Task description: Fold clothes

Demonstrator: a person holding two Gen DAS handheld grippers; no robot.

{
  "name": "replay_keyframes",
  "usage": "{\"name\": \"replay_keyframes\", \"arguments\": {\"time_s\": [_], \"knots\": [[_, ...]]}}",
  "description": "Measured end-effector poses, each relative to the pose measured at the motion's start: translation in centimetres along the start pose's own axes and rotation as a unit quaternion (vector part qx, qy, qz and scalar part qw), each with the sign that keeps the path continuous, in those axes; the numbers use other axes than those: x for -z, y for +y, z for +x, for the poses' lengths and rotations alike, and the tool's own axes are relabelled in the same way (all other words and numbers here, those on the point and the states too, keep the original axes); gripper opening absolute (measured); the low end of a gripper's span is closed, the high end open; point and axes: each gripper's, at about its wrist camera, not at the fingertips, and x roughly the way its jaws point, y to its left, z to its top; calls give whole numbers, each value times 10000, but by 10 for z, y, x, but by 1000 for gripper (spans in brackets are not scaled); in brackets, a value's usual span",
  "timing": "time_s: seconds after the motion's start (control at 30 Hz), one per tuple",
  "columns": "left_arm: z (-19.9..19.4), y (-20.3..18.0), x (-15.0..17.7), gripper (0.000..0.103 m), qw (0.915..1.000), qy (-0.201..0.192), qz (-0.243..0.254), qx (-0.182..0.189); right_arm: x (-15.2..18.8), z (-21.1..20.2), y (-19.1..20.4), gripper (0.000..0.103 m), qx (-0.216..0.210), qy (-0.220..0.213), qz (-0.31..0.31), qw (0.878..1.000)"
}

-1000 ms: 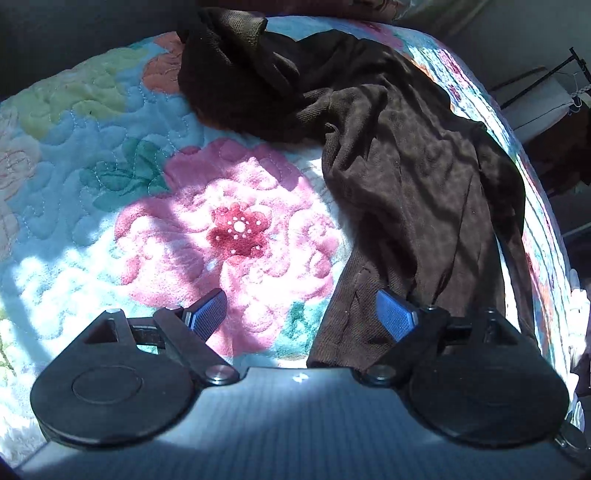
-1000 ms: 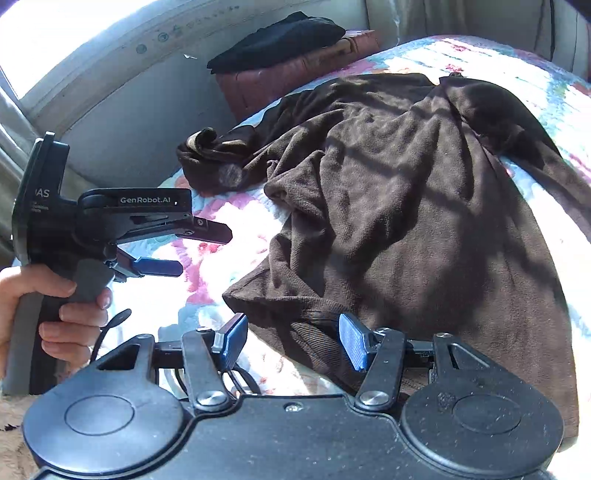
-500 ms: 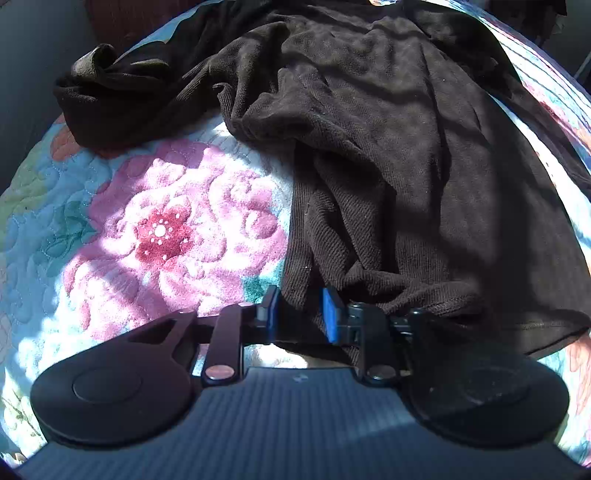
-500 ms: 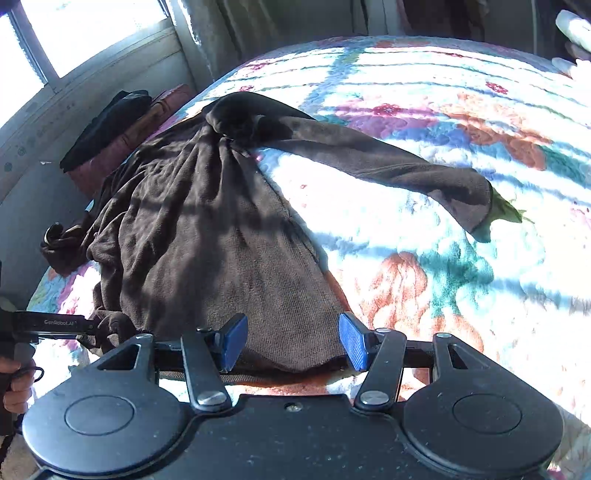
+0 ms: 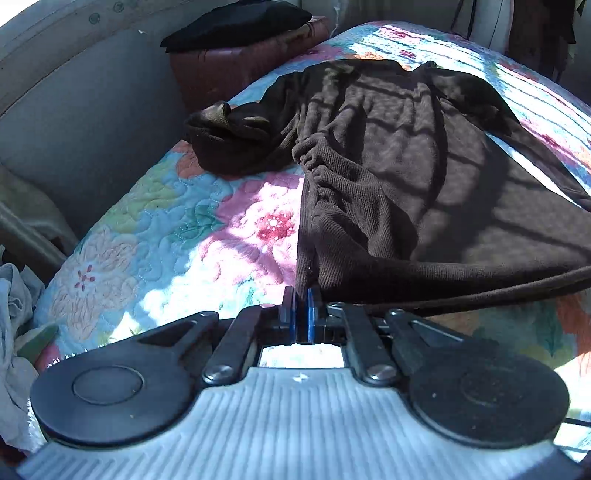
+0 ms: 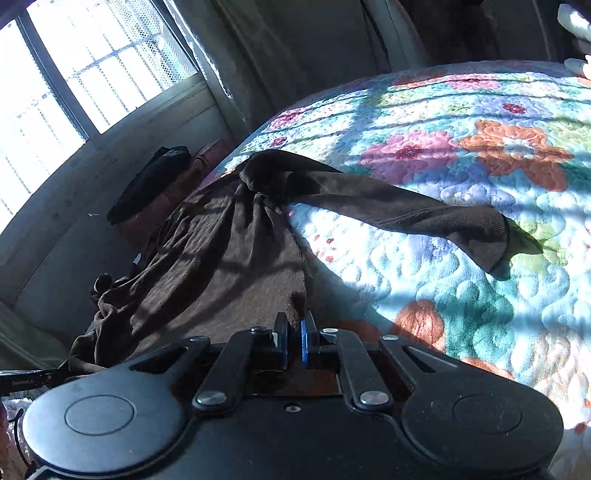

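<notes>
A dark brown long-sleeved sweater [image 5: 406, 173] lies spread on a floral quilt [image 5: 166, 229]. My left gripper [image 5: 301, 308] is shut on the sweater's bottom hem at its left corner. My right gripper [image 6: 293, 334] is shut on the hem at the other corner; the sweater [image 6: 221, 258] stretches away from it. One sleeve [image 6: 406, 210] lies out to the right across the quilt [image 6: 480, 147]. The other sleeve [image 5: 229, 136] is bunched at the bed's far left edge.
A folded black garment [image 5: 236, 26] lies on a maroon cushion [image 5: 236, 66] by the wall beyond the bed. Grey cloth [image 5: 14, 332] is heaped at the left below the bed edge. A barred window [image 6: 74, 81] is at the left.
Both grippers have closed on the sweater's bottom hem; the right one was open half a second ago. The hem is now pulled taut between them and lifted slightly toward me.
</notes>
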Motion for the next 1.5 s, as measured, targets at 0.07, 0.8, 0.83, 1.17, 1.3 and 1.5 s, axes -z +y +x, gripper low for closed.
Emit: {"name": "replay_keyframes", "arguments": {"time_s": [0.07, 0.8, 0.83, 1.17, 1.3, 1.5], "knots": [[10, -10, 4, 7, 9997, 194, 166, -67, 9, -2, 3, 8, 145, 31, -190, 9997], [-58, -70, -16, 65, 9953, -672, 703, 24, 25, -20, 1, 41, 868, 252, -354, 9953], [-58, -74, -16, 65, 9948, -689, 743, 39, 23, -24, 3, 48, 853, 258, -337, 9954], [-46, -116, -14, 67, 9922, -597, 1095, 12, 25, -40, 19, 58, 973, 261, -1024, 9896], [-48, -125, -26, 67, 9908, -671, 1178, 12, 12, -38, 12, 59, 1008, 185, -988, 9898], [-55, -135, -49, 67, 9907, -788, 1100, 129, -15, -42, 3, 59, 953, 6, -755, 9926]]}}
